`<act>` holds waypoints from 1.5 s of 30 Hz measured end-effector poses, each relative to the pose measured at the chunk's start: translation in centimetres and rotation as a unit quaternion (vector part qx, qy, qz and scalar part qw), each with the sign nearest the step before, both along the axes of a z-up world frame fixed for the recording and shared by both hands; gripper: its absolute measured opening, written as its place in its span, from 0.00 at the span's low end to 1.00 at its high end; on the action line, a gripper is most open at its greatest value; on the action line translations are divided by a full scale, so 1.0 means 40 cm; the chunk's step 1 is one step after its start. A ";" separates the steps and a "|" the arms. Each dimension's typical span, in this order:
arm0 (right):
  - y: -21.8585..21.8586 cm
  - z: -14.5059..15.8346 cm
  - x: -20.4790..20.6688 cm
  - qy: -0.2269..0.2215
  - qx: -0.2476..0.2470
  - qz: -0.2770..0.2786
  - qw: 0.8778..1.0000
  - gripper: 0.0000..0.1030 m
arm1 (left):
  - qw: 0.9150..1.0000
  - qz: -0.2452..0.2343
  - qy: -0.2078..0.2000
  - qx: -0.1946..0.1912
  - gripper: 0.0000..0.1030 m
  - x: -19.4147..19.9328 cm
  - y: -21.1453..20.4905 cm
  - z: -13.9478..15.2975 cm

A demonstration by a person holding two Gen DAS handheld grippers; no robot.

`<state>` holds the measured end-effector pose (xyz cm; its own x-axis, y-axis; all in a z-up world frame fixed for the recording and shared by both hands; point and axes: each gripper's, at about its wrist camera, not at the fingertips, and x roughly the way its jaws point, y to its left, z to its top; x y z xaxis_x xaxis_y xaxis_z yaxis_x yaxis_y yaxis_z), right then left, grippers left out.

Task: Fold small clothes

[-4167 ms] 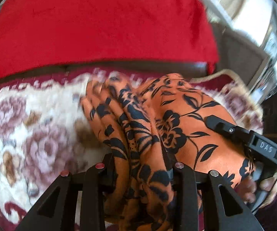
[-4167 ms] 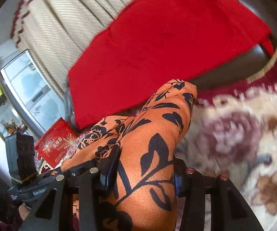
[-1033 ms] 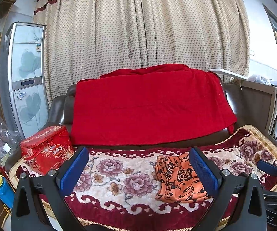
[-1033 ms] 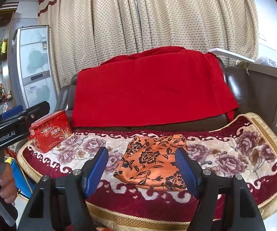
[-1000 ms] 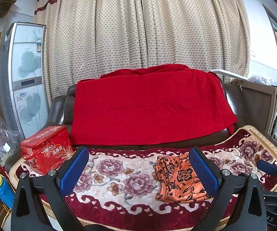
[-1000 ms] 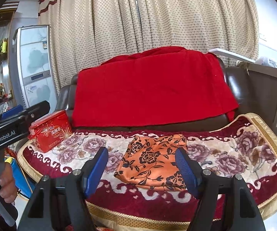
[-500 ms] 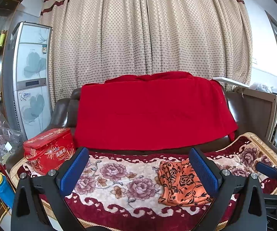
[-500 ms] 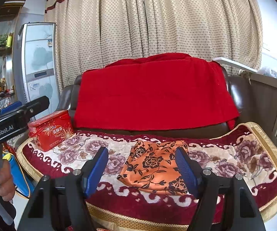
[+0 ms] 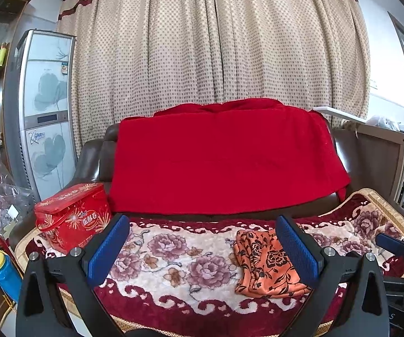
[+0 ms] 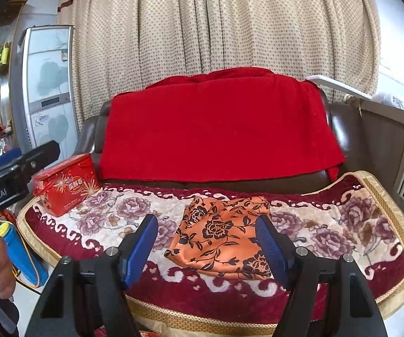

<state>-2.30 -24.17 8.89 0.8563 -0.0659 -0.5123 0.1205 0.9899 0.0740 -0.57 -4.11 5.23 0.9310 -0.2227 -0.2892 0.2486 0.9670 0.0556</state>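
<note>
Since the cloth lies folded on the rug, both grippers hang wide, empty, well clear

Pretty clearly someone's living room at home: a dark leather sofa with a red throw and a flowery blanket, dotted beige curtains behind, and a floral-print fridge in the corner.
</note>
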 end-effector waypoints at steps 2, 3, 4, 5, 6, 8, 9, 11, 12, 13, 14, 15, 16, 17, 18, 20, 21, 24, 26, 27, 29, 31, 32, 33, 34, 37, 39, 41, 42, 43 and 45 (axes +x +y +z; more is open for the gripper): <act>0.003 0.001 -0.003 -0.001 -0.003 0.000 1.000 0.73 | 1.000 0.000 -0.001 -0.001 1.00 0.001 0.003 0.001; 0.004 0.001 -0.002 -0.001 -0.005 0.000 1.000 0.73 | 1.000 0.000 0.000 -0.001 1.00 0.003 0.004 0.000; 0.005 0.000 -0.002 -0.001 -0.007 0.001 1.000 0.73 | 1.000 0.001 0.000 -0.002 1.00 0.005 0.004 -0.001; 0.007 0.000 0.000 0.000 -0.007 0.001 1.000 0.73 | 1.000 0.001 0.001 -0.002 1.00 0.006 0.005 -0.002; 0.008 -0.001 0.001 0.001 -0.007 0.002 1.000 0.73 | 1.000 0.001 0.002 -0.002 1.00 0.009 0.005 -0.004; 0.012 -0.004 0.006 0.003 -0.009 0.001 1.000 0.73 | 1.000 0.002 0.004 -0.001 1.00 0.013 0.005 -0.007; 0.012 -0.006 0.007 0.003 -0.009 0.001 1.000 0.73 | 1.000 0.003 0.005 -0.001 1.00 0.016 0.006 -0.009; 0.011 -0.010 0.011 0.005 -0.006 0.000 1.000 0.73 | 1.000 0.004 0.009 0.000 1.00 0.022 0.008 -0.013; 0.011 -0.011 0.012 0.006 -0.005 0.000 1.000 0.73 | 1.000 0.004 0.010 -0.001 1.00 0.024 0.009 -0.014; 0.011 -0.013 0.013 0.007 -0.005 0.000 1.000 0.73 | 1.000 0.004 0.010 -0.001 1.00 0.025 0.010 -0.016; 0.012 -0.014 0.015 0.008 -0.004 0.000 1.000 0.73 | 1.000 0.005 0.011 -0.002 1.00 0.025 0.011 -0.018; 0.013 -0.015 0.016 0.009 -0.004 0.000 1.000 0.73 | 1.000 0.005 0.011 -0.003 1.00 0.025 0.012 -0.018; 0.014 -0.015 0.016 0.010 -0.004 0.000 1.000 0.73 | 1.000 0.005 0.011 -0.004 1.00 0.025 0.014 -0.019; 0.015 -0.015 0.016 0.010 -0.005 0.000 1.000 0.73 | 1.000 0.005 0.011 -0.004 1.00 0.025 0.016 -0.020; 0.016 -0.015 0.016 0.010 -0.005 0.000 1.000 0.73 | 1.000 0.006 0.012 -0.005 1.00 0.025 0.017 -0.021; 0.020 -0.014 0.015 0.010 -0.008 0.001 1.000 0.73 | 1.000 0.005 0.012 -0.007 1.00 0.025 0.020 -0.021; 0.022 -0.014 0.015 0.010 -0.008 0.001 1.000 0.73 | 1.000 0.006 0.012 -0.006 1.00 0.025 0.020 -0.022; 0.027 -0.014 0.017 0.009 -0.010 0.002 1.000 0.73 | 1.000 0.007 0.012 -0.008 1.00 0.027 0.023 -0.023; 0.030 -0.016 0.019 0.010 -0.011 0.002 1.000 0.73 | 1.000 0.008 0.013 -0.010 1.00 0.028 0.026 -0.025; 0.032 -0.016 0.020 0.011 -0.011 0.003 1.000 0.73 | 1.000 0.009 0.013 -0.011 1.00 0.029 0.027 -0.027; 0.033 -0.018 0.023 0.011 -0.011 0.002 1.000 0.73 | 1.000 0.010 0.015 -0.013 1.00 0.032 0.029 -0.030; 0.033 -0.019 0.025 0.012 -0.009 0.002 1.000 0.73 | 1.000 0.010 0.020 -0.014 1.00 0.038 0.031 -0.035; 0.034 -0.021 0.027 0.013 -0.008 0.001 1.000 0.73 | 1.000 0.010 0.022 -0.014 1.00 0.040 0.031 -0.038; 0.034 -0.023 0.028 0.015 -0.008 0.000 1.000 0.73 | 1.000 0.011 0.023 -0.014 1.00 0.042 0.032 -0.039; 0.035 -0.026 0.031 0.017 -0.007 -0.001 1.000 0.73 | 1.000 0.011 0.026 -0.014 1.00 0.045 0.033 -0.042; 0.036 -0.032 0.037 0.024 -0.006 -0.003 1.000 0.73 | 0.999 0.011 0.029 -0.016 1.00 0.047 0.039 -0.044; 0.037 -0.034 0.040 0.027 -0.005 -0.005 1.000 0.73 | 0.999 0.012 0.029 -0.018 1.00 0.046 0.045 -0.043; 0.040 -0.033 0.042 0.028 -0.004 -0.006 1.000 0.73 | 0.999 0.016 0.027 -0.023 1.00 0.047 0.054 -0.042; 0.043 -0.032 0.042 0.028 -0.005 -0.006 1.000 0.73 | 0.999 0.017 0.027 -0.025 1.00 0.047 0.058 -0.042; 0.045 -0.032 0.043 0.029 -0.005 -0.006 1.000 0.73 | 0.999 0.018 0.028 -0.026 1.00 0.049 0.061 -0.042; 0.047 -0.032 0.048 0.029 -0.006 -0.005 1.000 0.73 | 0.999 0.020 0.030 -0.027 1.00 0.056 0.067 -0.045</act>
